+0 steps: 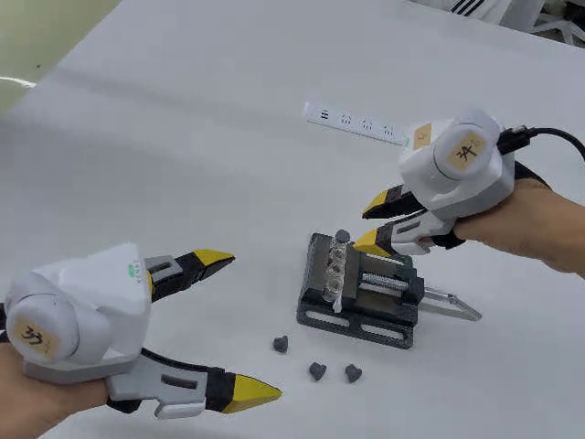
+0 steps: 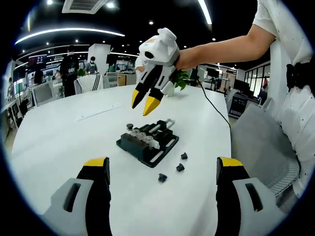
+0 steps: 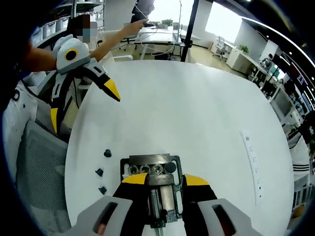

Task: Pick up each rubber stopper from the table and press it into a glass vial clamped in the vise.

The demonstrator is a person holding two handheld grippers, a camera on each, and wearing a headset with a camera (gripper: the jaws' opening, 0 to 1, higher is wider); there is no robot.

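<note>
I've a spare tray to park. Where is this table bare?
The widest bare stretch of white table lies left of the black metal vise, between the left gripper and the long white power strip. Crowded: the vise's near side, where three dark rubber stoppers lie, and above the vise, where the right gripper hovers.

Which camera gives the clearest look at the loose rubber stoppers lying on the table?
The head view: all three stoppers lie clear and unblocked beside the vise. The left gripper view shows all three too, but smaller. The right gripper view shows them as tiny dark specks.
</note>
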